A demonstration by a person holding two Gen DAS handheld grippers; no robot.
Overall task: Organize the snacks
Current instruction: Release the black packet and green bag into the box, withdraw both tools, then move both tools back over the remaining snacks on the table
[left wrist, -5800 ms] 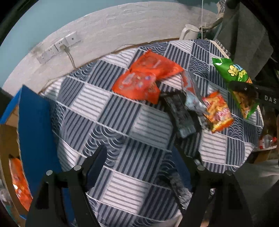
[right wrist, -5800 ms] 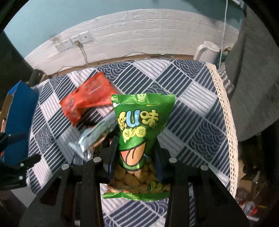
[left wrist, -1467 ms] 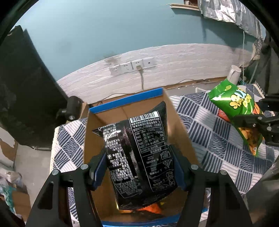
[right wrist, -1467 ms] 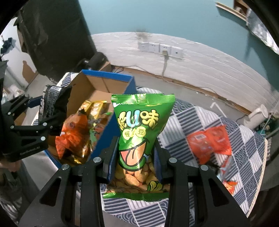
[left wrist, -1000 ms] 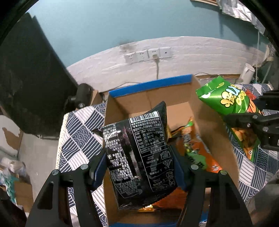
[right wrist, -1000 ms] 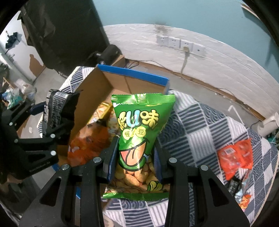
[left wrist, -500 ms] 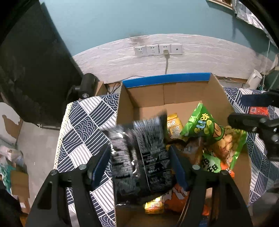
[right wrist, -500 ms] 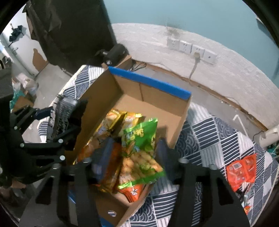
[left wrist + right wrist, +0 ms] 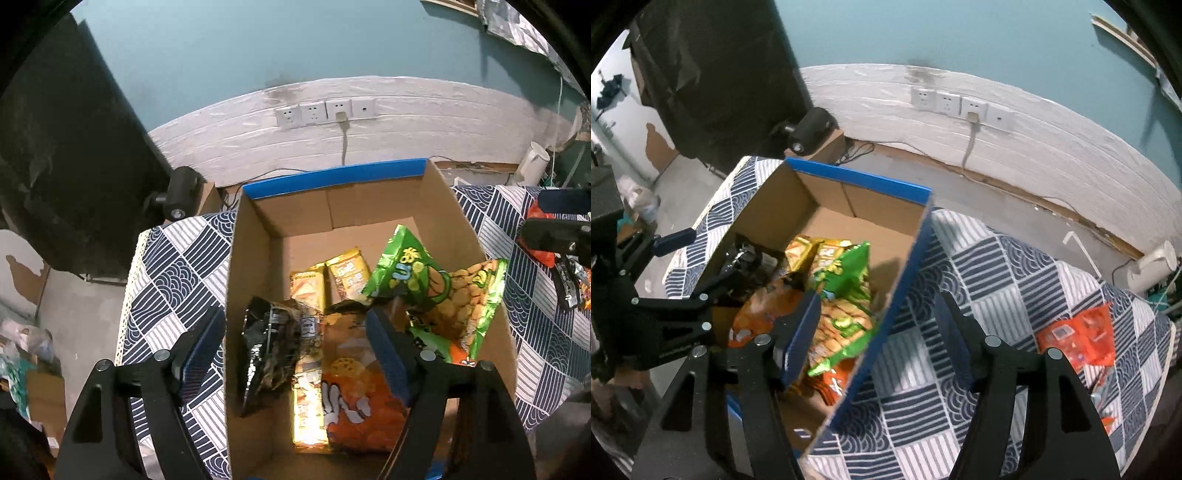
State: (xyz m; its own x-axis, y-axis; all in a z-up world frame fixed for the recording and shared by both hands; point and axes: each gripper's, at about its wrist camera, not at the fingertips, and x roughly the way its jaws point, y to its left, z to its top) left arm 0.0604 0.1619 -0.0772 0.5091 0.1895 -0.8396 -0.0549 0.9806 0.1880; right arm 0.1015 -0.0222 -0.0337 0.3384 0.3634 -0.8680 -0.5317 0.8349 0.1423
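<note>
- Your cardboard box [image 9: 255,280] is plain brown corrugated board with a blue band along its far rim, sitting open on a tablecloth [image 9: 173,266] of navy and white checks, stripes and wave patterns.
- Inside it, the green bag [image 9: 432,291] is glossy, crinkled film with a clear window showing round tan pieces; it leans toward 2 o'clock against the right wall, on top of the other packs.
- The black bag [image 9: 266,343] is shiny and creased, lying at 9 o'clock along the left wall; its print is too crumpled to read.
- An orange bag [image 9: 354,384] lies flat in the middle, and two small yellow packets [image 9: 332,277] sit behind it toward 12 o'clock.
- Your left gripper [image 9: 295,350] hangs over the box with its jaws spread wide and empty; the black bag lies loose beneath them.
- Your right gripper [image 9: 875,332] is likewise spread wide, holding nothing, and straddles the box's right wall.
- Red packets [image 9: 1082,339] stay out on the cloth at 3 o'clock in the right wrist view, partly hidden by the gripper finger.
- The box's near end is cut off behind the gripper bodies, and a pale object at the table's far edge [image 9: 1152,266] may be a kettle.
</note>
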